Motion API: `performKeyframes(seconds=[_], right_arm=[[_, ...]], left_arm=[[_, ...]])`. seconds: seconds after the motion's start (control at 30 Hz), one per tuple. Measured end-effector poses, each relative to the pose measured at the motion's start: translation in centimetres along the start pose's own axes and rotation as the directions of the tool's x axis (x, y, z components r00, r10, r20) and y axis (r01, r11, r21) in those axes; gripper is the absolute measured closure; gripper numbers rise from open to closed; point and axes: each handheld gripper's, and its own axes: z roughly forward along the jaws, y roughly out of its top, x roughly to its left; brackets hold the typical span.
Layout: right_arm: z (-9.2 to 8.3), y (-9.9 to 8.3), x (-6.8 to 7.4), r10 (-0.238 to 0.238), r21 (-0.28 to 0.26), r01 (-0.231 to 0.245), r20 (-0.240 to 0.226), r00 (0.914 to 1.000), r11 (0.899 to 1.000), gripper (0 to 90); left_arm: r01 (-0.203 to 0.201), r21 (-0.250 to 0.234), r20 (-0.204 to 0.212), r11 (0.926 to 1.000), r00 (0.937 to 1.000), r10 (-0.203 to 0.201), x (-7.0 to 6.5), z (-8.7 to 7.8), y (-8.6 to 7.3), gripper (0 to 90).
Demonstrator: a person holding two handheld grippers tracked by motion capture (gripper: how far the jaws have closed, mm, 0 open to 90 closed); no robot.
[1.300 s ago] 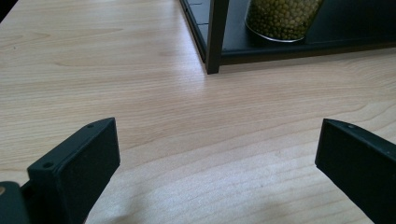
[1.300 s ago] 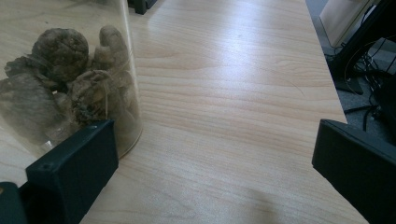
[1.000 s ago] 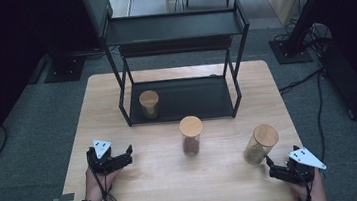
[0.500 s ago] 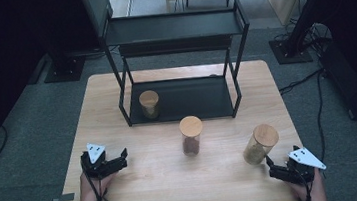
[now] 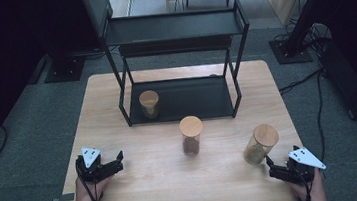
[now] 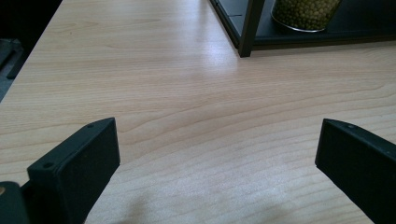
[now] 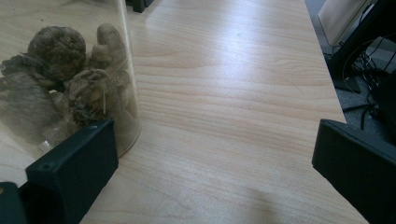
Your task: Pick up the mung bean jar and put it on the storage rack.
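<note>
The bench [image 5: 141, 195] is pale wood and stands on a grey floor [image 5: 15, 143] in a dark room. The left gripper [image 5: 117, 160] and the right gripper [image 5: 270, 166] sit low at the near edge, both with jaws wide open and holding nothing. A jar [image 5: 260, 143] stands just beside the right gripper, and a black rack [image 5: 174, 28] stands at the back.

Dim surroundings, tabletop glare, soft focus

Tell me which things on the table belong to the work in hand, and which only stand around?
In hand: right jar with brown lumps, nearest the open right gripper; middle jar; rack; open left gripper.

Standing around: jar on the rack's lower shelf; cables on the floor.
</note>
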Motion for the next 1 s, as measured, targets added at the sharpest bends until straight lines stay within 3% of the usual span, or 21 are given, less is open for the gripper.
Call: performKeyframes(seconds=[1.0], right_arm=[[0.1,0.0,0.0,0.003,0.007,-0.003,0.003,1.0000,1.000,0.2]], left_arm=[[0.016,-0.014,-0.040,0.9998,0.9991,-0.016,1.7,-2.5,-1.4,0.1]])
